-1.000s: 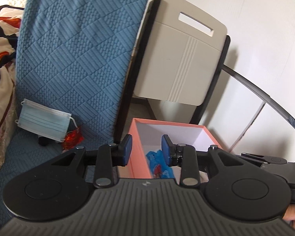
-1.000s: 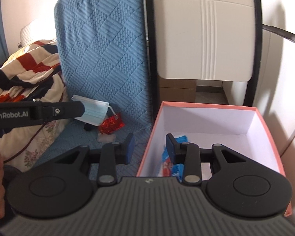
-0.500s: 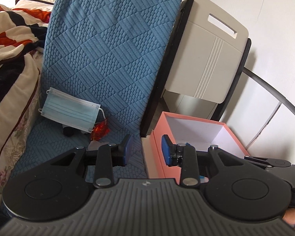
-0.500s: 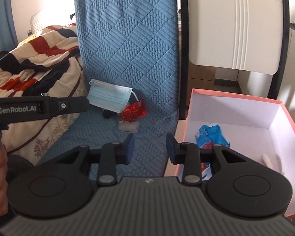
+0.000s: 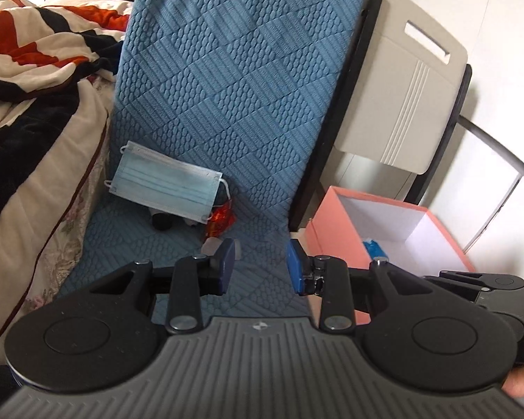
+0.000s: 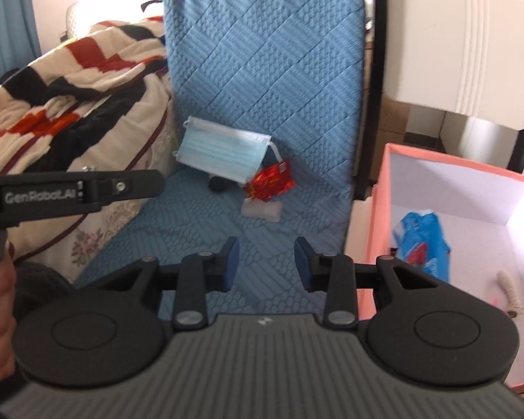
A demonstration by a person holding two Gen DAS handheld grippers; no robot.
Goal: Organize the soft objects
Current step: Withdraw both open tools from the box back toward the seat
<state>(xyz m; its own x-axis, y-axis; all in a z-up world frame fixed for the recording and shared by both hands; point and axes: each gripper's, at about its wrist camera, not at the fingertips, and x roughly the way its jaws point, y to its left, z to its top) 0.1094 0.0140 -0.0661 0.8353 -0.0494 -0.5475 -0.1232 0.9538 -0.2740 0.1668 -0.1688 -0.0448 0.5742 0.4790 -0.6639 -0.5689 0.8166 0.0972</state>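
Views from both wrists have swung off the pink box (image 6: pixel 377 230) and onto the blue quilted chair cushion (image 5: pixel 241 80), so with the blue packet (image 6: pixel 422 244) already inside I judge I am heading for the next soft things. On that cushion's seat, against the backrest, lie the face mask (image 5: pixel 167 181), the red wrapper (image 6: pixel 270 183) and a small white piece (image 6: pixel 262 209). Left claw (image 5: pixel 260 262) and right claw (image 6: pixel 267 262) stand apart and empty over bare seat, hemmed by the blanket (image 5: pixel 35 80) and the box wall.

Pale blue face mask (image 5: pixel 166 183) propped against chair back, red wrapper (image 5: pixel 220 221) beside.
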